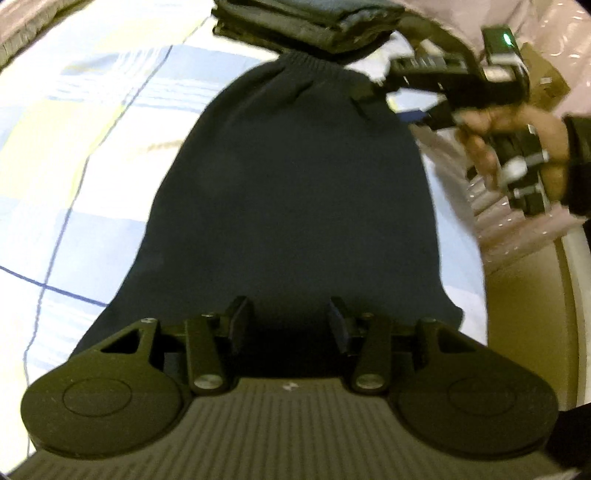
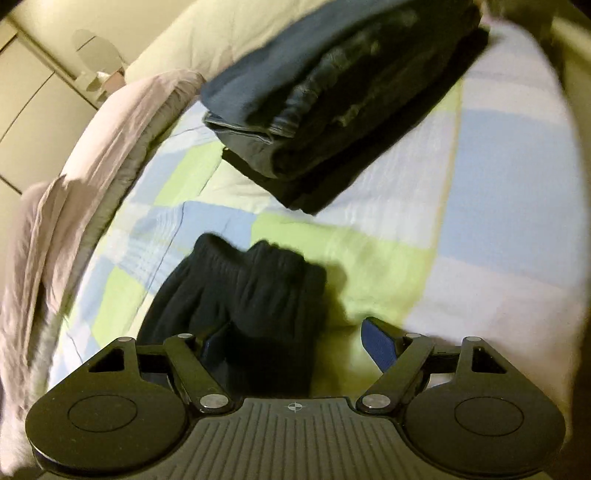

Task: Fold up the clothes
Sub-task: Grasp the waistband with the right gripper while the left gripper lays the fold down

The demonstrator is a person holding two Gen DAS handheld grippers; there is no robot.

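A dark navy garment [image 1: 291, 192] lies spread flat on the checked bedspread [image 1: 74, 155], its ribbed band at the far end. My left gripper [image 1: 289, 321] hovers over the garment's near end. Its jaws stand apart with a gap, and no fabric is visibly pinched between them. My right gripper [image 1: 388, 105], held by a hand [image 1: 517, 147], reaches in from the right at the ribbed band. In the right wrist view the right gripper [image 2: 299, 339] is wide open. The ribbed end of the garment [image 2: 251, 295] lies by its left finger, and the blue-padded right finger [image 2: 380, 343] is over bare bedspread.
A stack of folded dark clothes [image 2: 343, 103] sits on the bed just beyond the garment, also visible in the left wrist view as a folded stack [image 1: 306, 22]. A crumpled lilac blanket [image 2: 92, 147] lies along the bed's left side. The bed's edge [image 1: 517, 314] runs down the right.
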